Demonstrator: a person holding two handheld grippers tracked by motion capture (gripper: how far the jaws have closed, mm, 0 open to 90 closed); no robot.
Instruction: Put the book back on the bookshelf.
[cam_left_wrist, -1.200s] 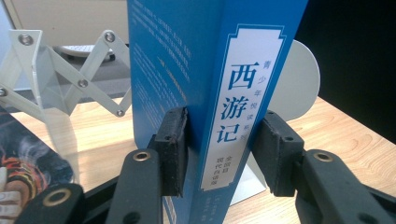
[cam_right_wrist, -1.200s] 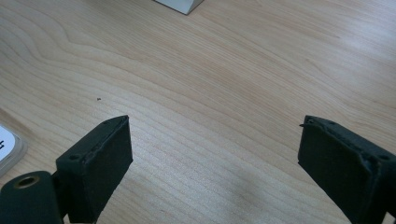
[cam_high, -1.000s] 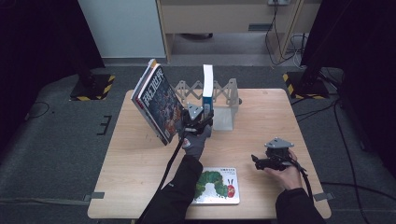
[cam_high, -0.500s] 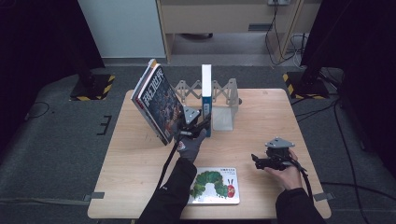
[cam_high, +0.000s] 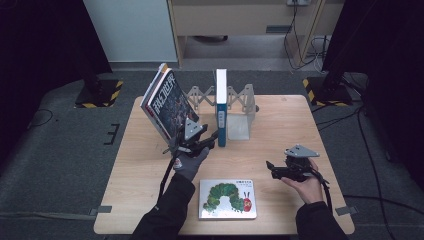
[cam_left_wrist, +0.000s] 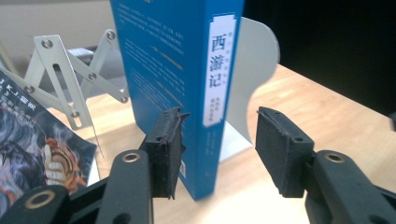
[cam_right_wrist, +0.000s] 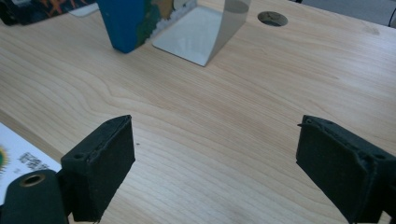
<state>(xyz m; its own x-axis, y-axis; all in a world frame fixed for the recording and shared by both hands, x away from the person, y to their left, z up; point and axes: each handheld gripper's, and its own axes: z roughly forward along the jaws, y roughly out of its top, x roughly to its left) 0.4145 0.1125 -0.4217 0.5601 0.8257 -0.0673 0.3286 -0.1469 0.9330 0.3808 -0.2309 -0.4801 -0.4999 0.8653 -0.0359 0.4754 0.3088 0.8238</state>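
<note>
A blue book (cam_high: 221, 107) stands upright against a white bookend (cam_high: 239, 127) at the back middle of the wooden table (cam_high: 280, 115). My left gripper (cam_high: 214, 136) is at the book's near lower corner. In the left gripper view the blue book's (cam_left_wrist: 177, 70) spine stands between the jaws of my left gripper (cam_left_wrist: 219, 149), which have just been opening. One pad lies along the cover and the other stands clear of the spine. My right gripper (cam_high: 272, 170) is held open over bare wood at the front right, and its own view shows my right gripper (cam_right_wrist: 215, 172) with nothing between its pads.
A dark-covered book (cam_high: 167, 107) leans to the left against a grey folding rack (cam_high: 200, 95). A white picture book with a green caterpillar (cam_high: 227, 198) lies flat at the front edge. A round hole (cam_right_wrist: 272, 18) pierces the tabletop behind the bookend (cam_right_wrist: 201, 32).
My left gripper has drawn back from the blue book toward the front left and its jaws have widened. The blue book stays upright. The right hand has kept still.
</note>
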